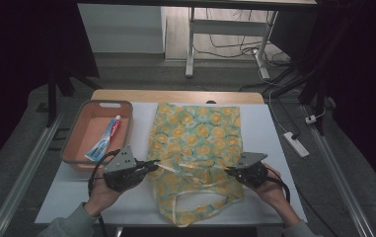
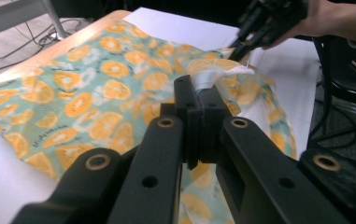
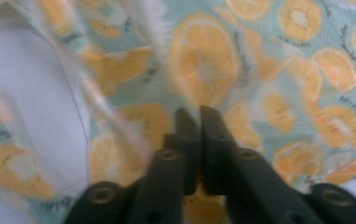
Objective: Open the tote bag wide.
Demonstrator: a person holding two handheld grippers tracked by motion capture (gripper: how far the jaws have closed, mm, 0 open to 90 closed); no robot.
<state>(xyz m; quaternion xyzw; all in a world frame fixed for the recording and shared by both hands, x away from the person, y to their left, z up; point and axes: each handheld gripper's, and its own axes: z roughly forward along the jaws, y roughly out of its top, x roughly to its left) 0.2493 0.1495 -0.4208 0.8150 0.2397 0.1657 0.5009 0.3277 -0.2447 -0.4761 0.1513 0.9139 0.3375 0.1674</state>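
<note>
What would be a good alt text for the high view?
Two hand-held tools, left tool and right tool, pinch the sides of a teal fabric apron printed with orange slices on a white table. Left of it, a shallow orange plastic basin holds a toothpaste tube.

Cloth (image 1: pixel 195 143): teal fabric printed with orange citrus slices, lying on the white table (image 1: pixel 269 133). Far half spread flat; near half rumpled, with pale straps looping at the near edge. Both side edges of the near half are lifted and pinched.
</note>
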